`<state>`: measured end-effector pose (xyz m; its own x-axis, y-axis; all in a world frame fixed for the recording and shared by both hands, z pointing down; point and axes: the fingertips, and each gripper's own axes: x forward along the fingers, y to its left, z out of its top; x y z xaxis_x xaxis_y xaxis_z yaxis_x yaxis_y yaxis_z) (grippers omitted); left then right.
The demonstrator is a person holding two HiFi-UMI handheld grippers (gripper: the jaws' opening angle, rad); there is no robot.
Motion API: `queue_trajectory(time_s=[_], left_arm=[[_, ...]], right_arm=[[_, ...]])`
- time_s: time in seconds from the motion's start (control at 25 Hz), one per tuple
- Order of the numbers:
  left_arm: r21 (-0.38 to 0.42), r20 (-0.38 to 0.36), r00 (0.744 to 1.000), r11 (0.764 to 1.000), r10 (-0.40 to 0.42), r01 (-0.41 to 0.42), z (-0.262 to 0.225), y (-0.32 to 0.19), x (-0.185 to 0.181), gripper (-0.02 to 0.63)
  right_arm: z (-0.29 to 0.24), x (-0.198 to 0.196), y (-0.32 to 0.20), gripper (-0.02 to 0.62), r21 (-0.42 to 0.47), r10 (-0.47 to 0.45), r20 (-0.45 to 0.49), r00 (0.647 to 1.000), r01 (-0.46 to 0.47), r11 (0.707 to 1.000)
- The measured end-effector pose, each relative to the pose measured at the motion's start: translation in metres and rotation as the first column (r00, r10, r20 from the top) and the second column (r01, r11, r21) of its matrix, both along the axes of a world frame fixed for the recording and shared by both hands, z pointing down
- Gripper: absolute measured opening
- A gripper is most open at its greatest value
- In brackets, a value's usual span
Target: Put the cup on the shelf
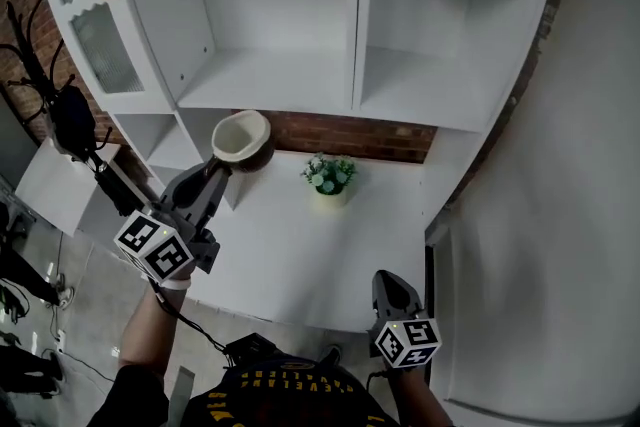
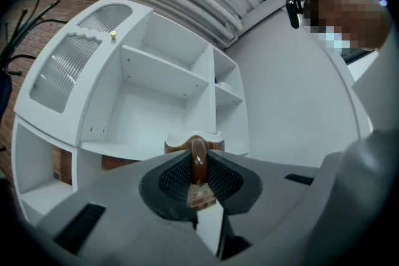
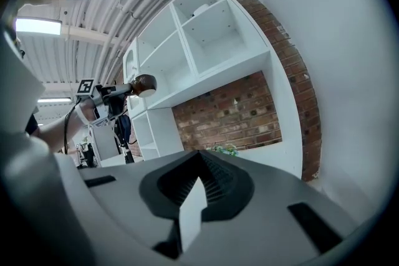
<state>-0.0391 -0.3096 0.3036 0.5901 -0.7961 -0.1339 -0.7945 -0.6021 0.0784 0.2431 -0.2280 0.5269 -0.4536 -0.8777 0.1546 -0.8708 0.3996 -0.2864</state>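
Midway, I reckon: my left gripper (image 1: 220,173) is clamped on the handle of the cup (image 1: 242,137), which is aloft with the shelf (image 1: 270,85) at its 12 o'clock. Setting down and release are not yet done. Right gripper (image 1: 393,287) sits at 5 o'clock, jaws together, empty.
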Motion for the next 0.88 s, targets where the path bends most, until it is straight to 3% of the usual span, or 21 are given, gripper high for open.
queue_trajectory(time_s=[0.28, 0.48, 0.88], left_arm=[[0.030, 0.026, 0.998, 0.998, -0.054, 0.053, -0.021, -0.058, -0.003, 0.046], [0.008, 0.023, 0.998, 0.998, -0.064, 0.063, -0.026, -0.099, -0.005, 0.048], [-0.040, 0.092, 0.994, 0.997, -0.058, 0.062, -0.030, -0.178, 0.014, 0.048]], right_arm=[[-0.018, 0.013, -0.015, 0.005, 0.044, 0.016, -0.007, 1.000, -0.015, 0.999], [-0.042, -0.002, -0.028, 0.005, 0.100, 0.003, -0.022, 1.000, -0.001, 0.995], [-0.071, -0.023, -0.042, 0.005, 0.156, 0.030, -0.025, 0.999, -0.026, 0.987]])
